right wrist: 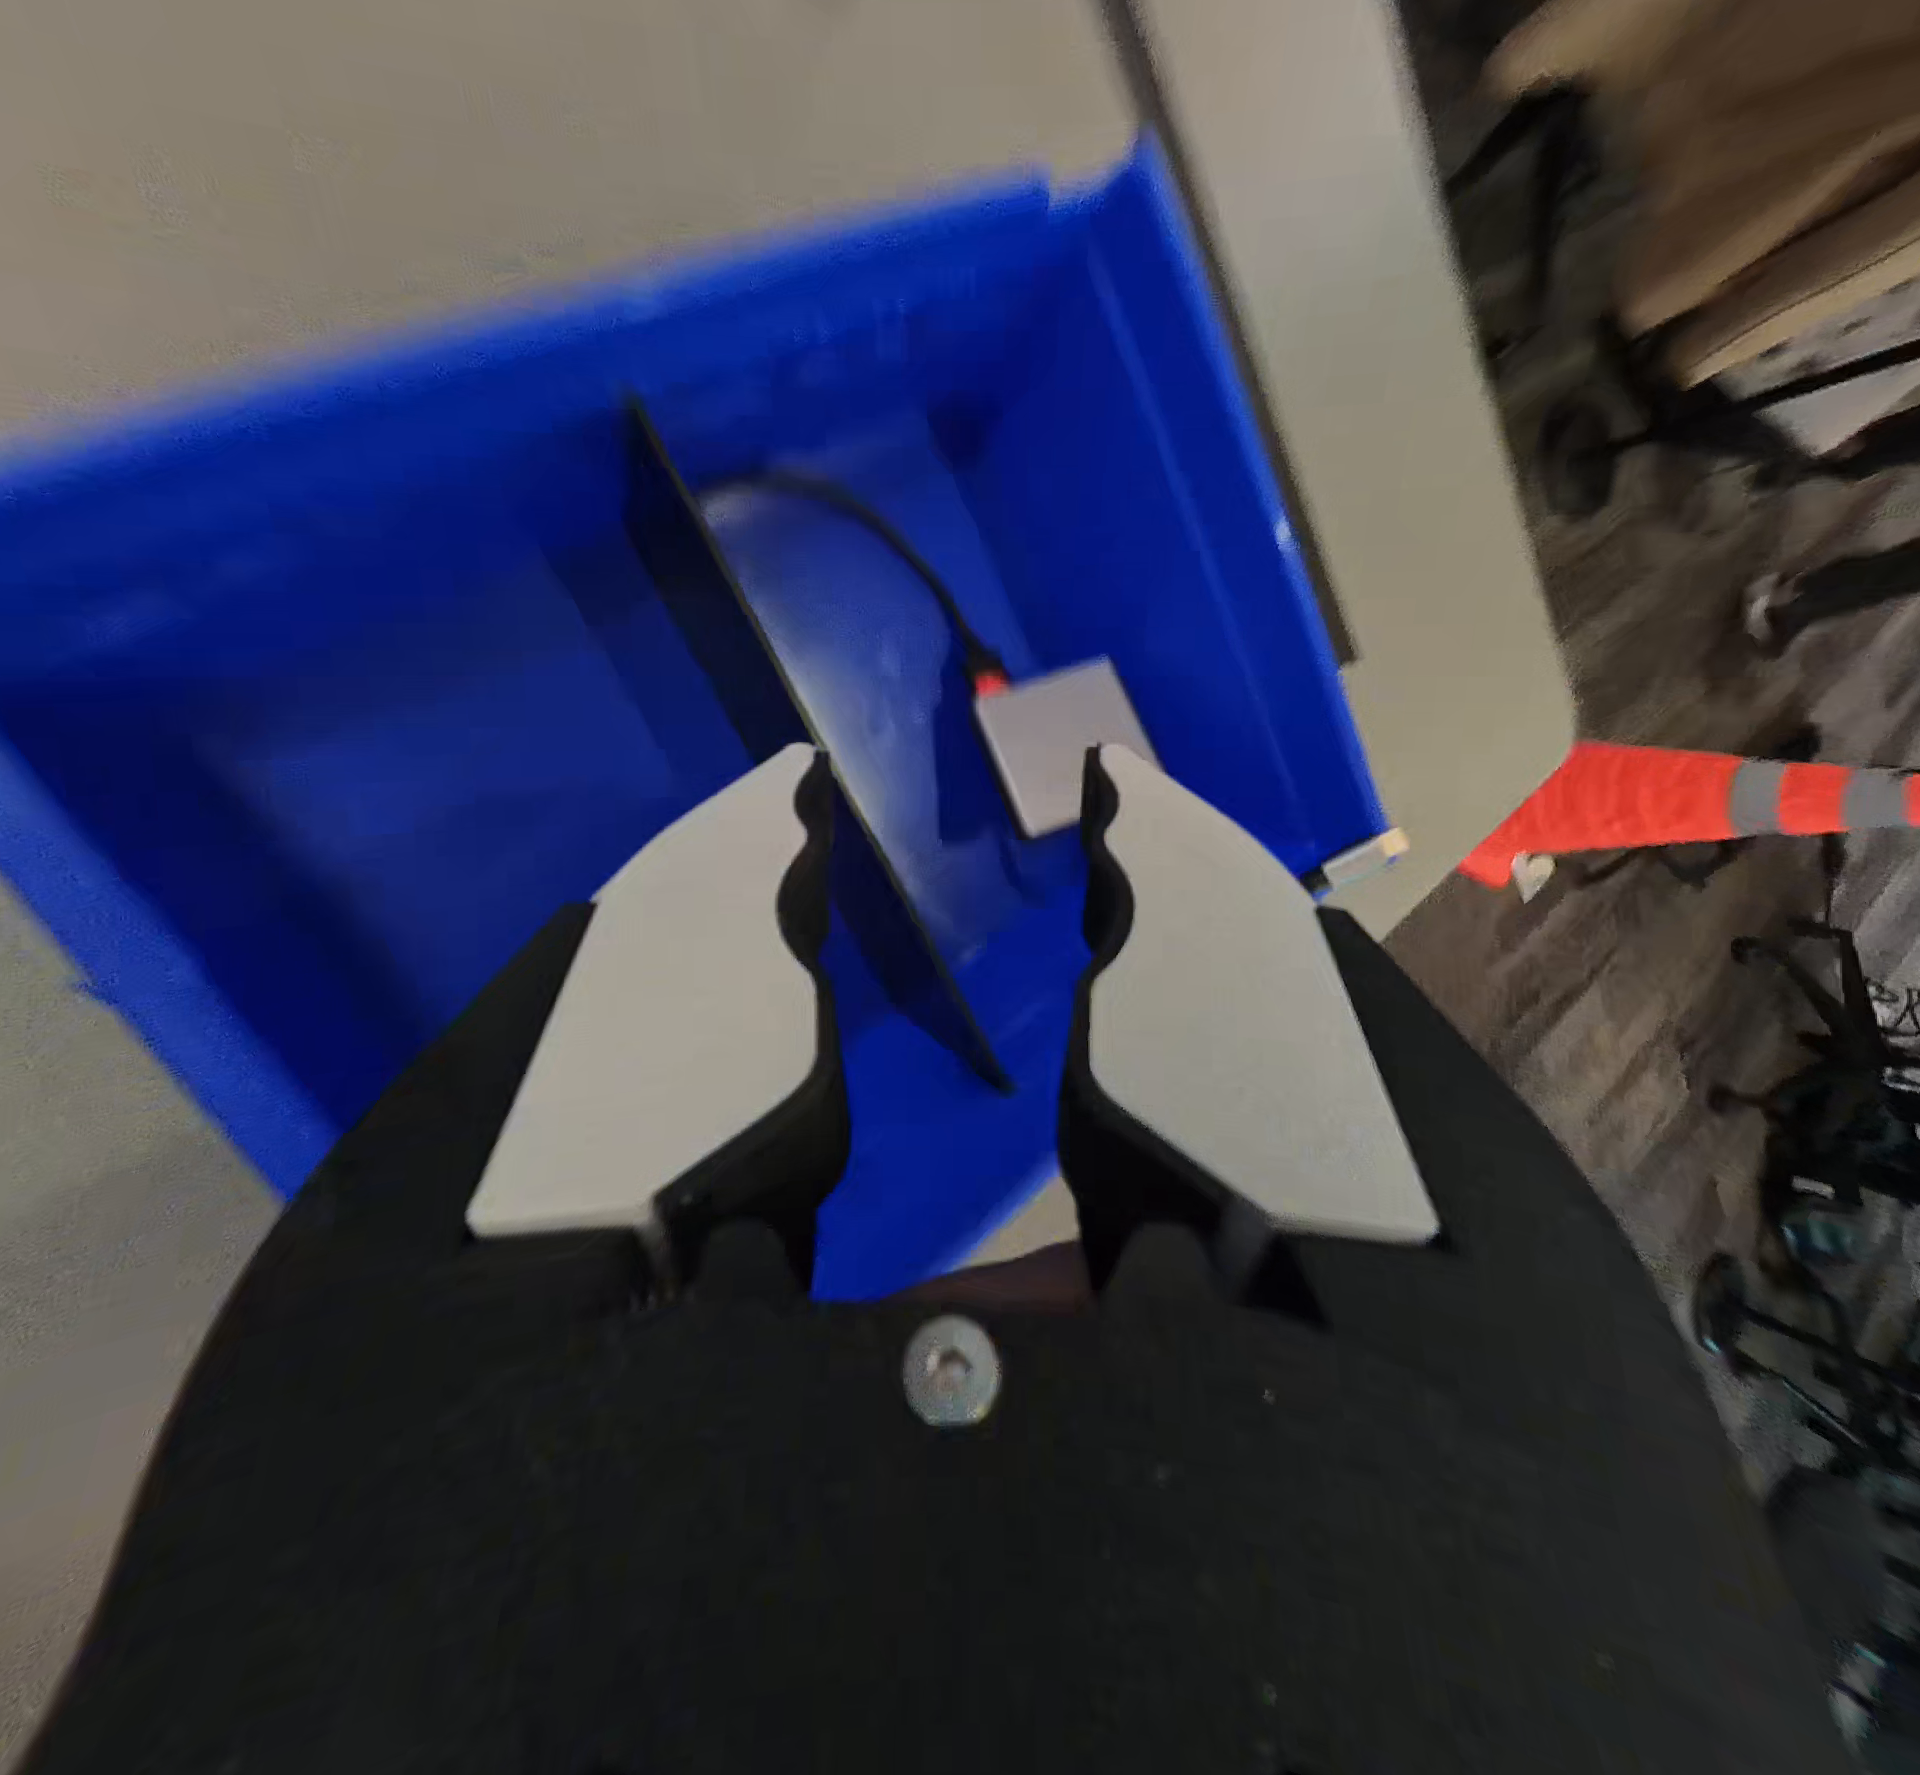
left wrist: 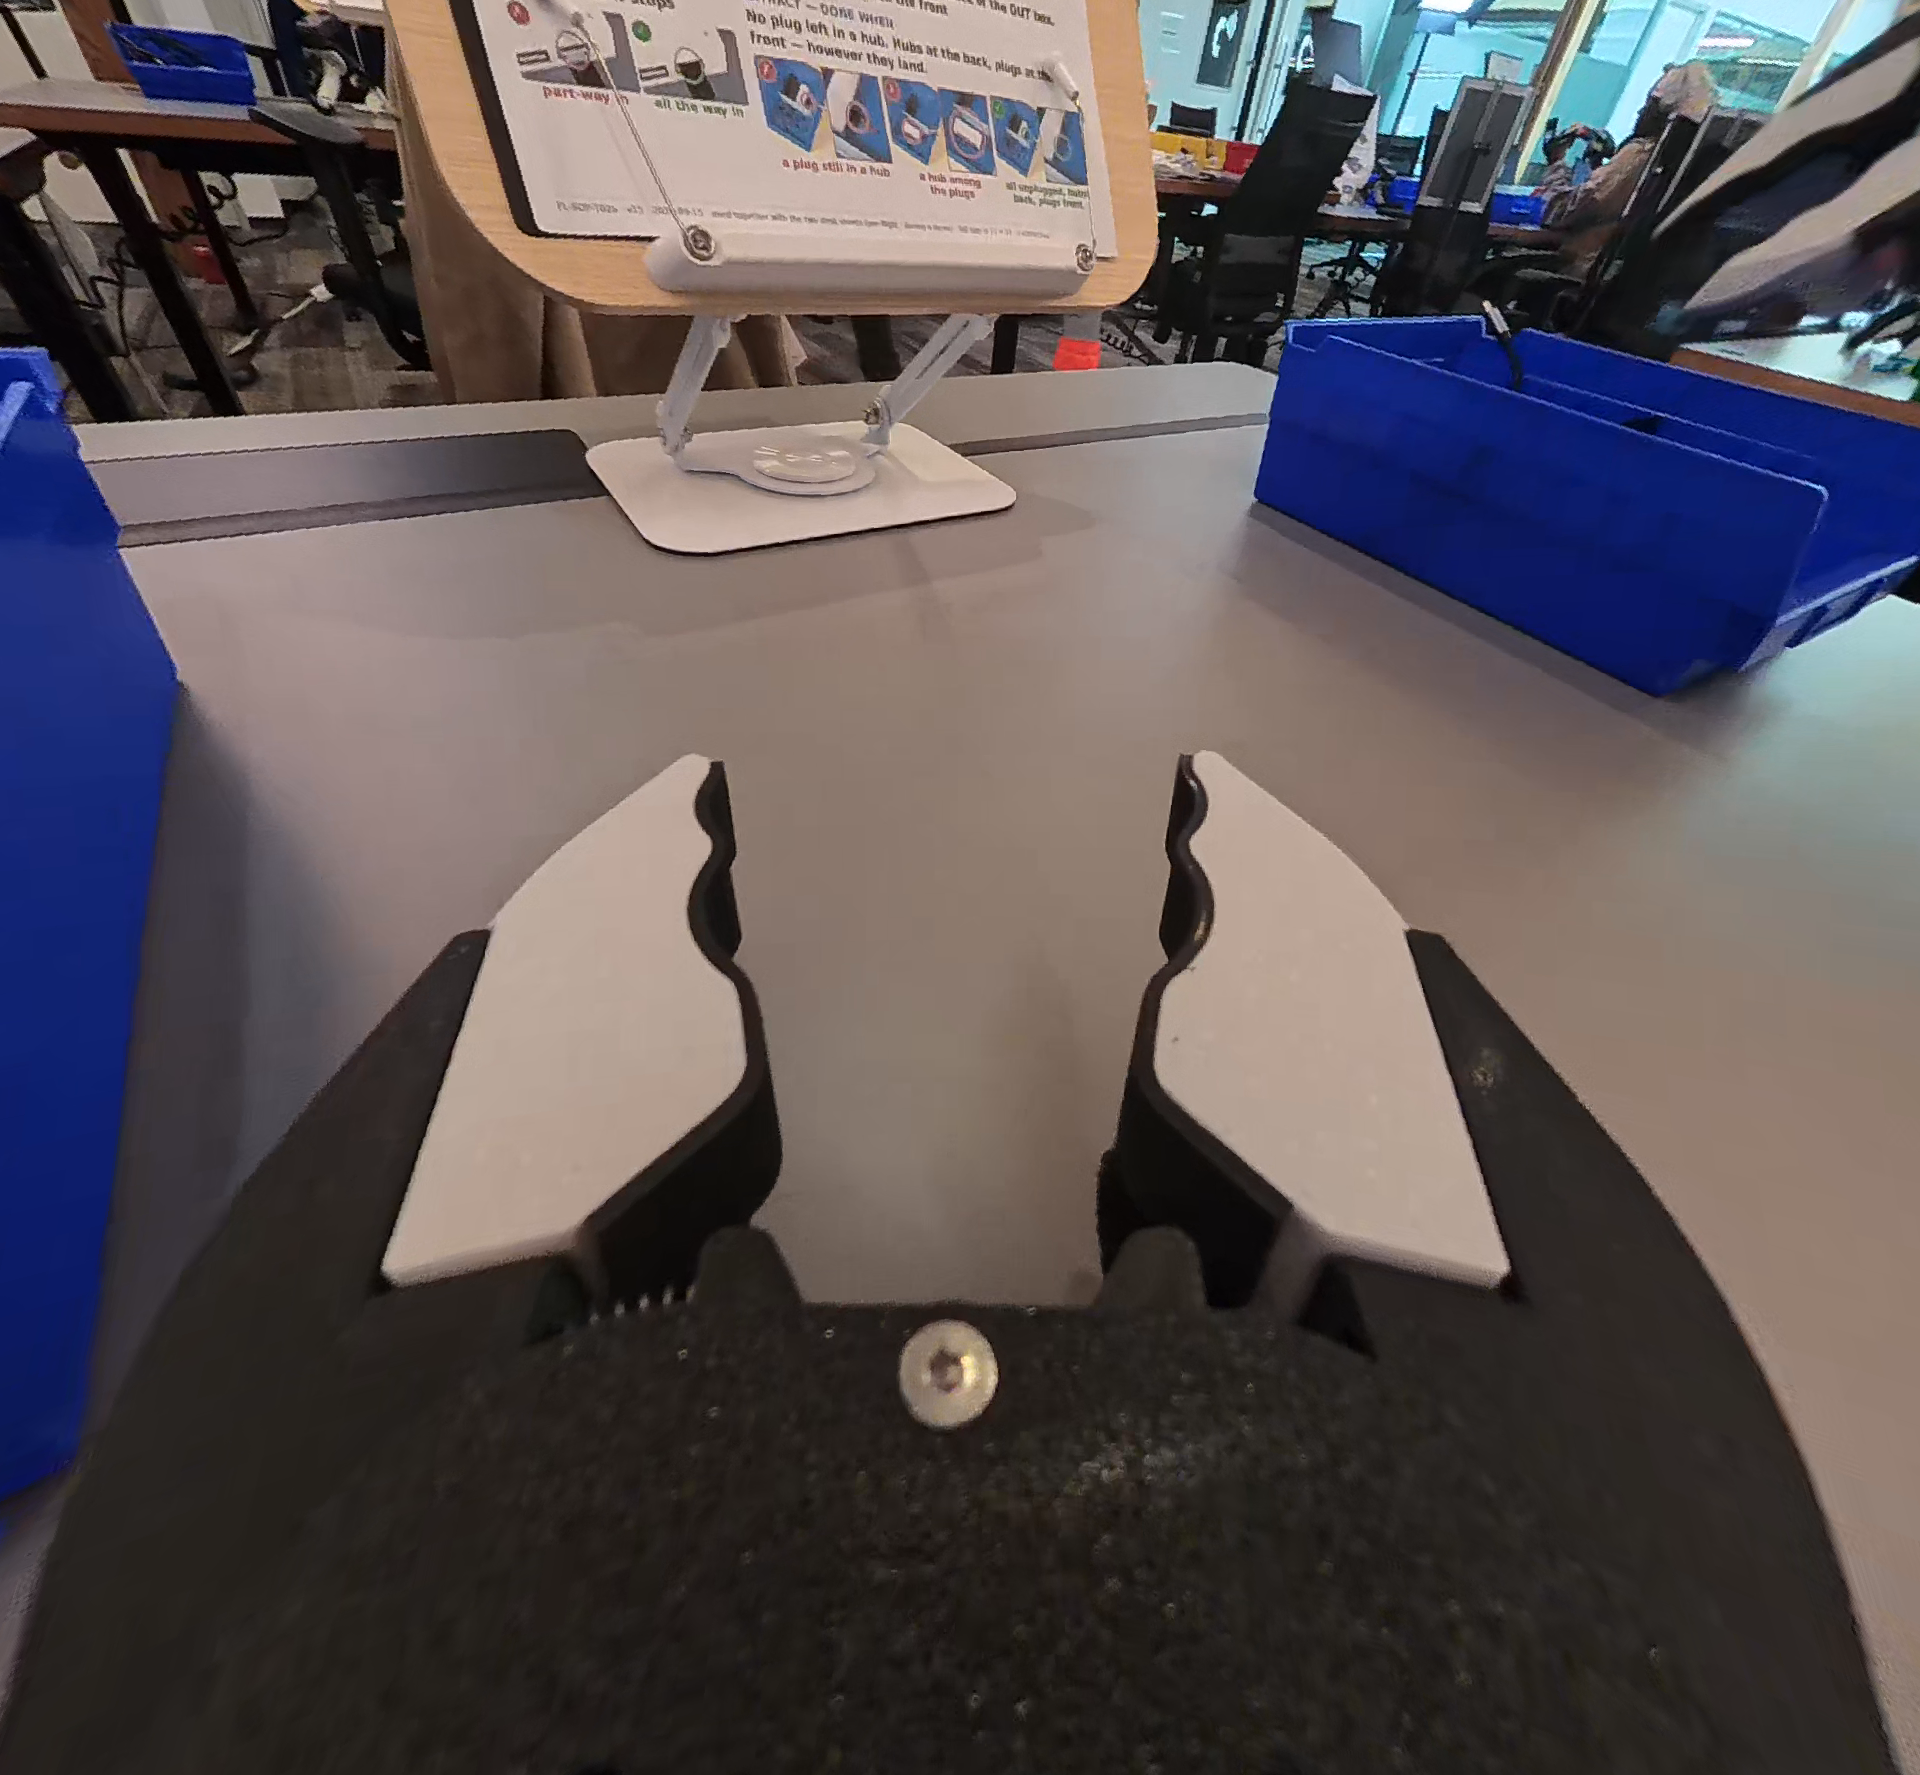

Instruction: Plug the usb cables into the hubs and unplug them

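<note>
We take this as the fetching step: nothing is plugged yet, and our right tool (right wrist: 951, 769) hangs above the blue bin (right wrist: 416, 582) at the bench's right edge, pointing steeply down into it with its jaws apart and nothing between them. The view is smeared, so fine detail is uncertain. Inside the bin, in the compartment to the right of the dark divider (right wrist: 790, 749), lies a small grey hub (right wrist: 1060, 749) with a black cable (right wrist: 894, 541) running from a red-marked end; a silver plug (right wrist: 1361, 863) shows just outside the bin's corner. The next move, as we judge it, calls for lowering the right tool past the divider, squaring its jaws to the hub's sides and closing on it without snagging the cable. Our left tool (left wrist: 951, 769) sits low and level over the bare grey bench (left wrist: 935, 665), jaws wide and empty, facing the instruction board on its white stand (left wrist: 800, 478), with another blue bin (left wrist: 62, 894) close on its left.
</note>
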Demonstrator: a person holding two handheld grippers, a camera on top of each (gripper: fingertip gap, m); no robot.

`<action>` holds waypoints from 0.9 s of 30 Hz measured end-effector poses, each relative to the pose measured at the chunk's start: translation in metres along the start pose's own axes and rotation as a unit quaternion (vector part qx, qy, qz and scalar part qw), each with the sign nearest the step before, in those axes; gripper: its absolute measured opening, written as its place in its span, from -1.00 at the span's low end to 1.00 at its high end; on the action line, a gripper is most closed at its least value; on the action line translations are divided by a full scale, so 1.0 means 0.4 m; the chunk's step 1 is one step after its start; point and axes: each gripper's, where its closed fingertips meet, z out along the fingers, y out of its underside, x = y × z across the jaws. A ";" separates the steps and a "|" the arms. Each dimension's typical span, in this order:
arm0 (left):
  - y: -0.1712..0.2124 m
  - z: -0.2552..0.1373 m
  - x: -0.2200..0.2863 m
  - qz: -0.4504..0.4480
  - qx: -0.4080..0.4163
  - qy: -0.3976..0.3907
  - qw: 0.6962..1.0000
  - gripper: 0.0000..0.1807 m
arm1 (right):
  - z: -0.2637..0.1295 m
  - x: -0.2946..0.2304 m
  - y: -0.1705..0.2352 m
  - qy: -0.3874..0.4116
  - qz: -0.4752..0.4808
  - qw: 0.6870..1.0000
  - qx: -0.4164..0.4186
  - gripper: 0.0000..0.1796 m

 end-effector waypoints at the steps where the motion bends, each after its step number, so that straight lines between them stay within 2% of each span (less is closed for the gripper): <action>1: -0.002 -0.002 -0.001 0.003 0.003 -0.003 1.000 -0.12 | -0.039 -0.023 -0.051 0.025 0.021 0.998 0.045 -0.51; 3: -0.005 -0.003 -0.001 0.010 0.007 -0.009 1.000 -0.09 | -0.114 -0.096 -0.169 0.051 0.087 0.983 0.154 -0.51; 6: -0.003 -0.002 0.009 0.019 0.005 -0.012 1.000 -0.06 | -0.171 -0.289 -0.338 0.004 0.173 0.938 0.300 -0.47; 10: -0.002 -0.009 0.039 0.015 0.007 -0.004 1.000 -0.11 | -0.079 -0.532 -0.472 -0.062 0.245 0.910 0.327 -0.41; 13: 0.004 -0.014 0.050 0.000 0.000 -0.002 1.000 -0.12 | 0.016 -0.646 -0.528 -0.102 0.281 0.895 0.330 -0.41; 18: 0.011 -0.021 0.054 -0.016 -0.009 0.002 1.000 -0.14 | 0.107 -0.660 -0.537 -0.060 0.298 0.888 0.344 -0.39; 20: 0.010 -0.024 0.056 -0.015 -0.009 0.001 1.000 -0.15 | 0.112 -0.636 -0.534 -0.035 0.307 0.877 0.368 -0.43; 23: 0.011 -0.027 0.061 -0.010 -0.011 0.002 1.000 -0.17 | 0.117 -0.624 -0.539 -0.020 0.287 0.879 0.381 -0.41; 27: 0.019 -0.023 0.063 -0.009 -0.024 0.004 1.000 -0.17 | 0.085 -0.620 -0.562 -0.007 0.265 0.864 0.429 -0.44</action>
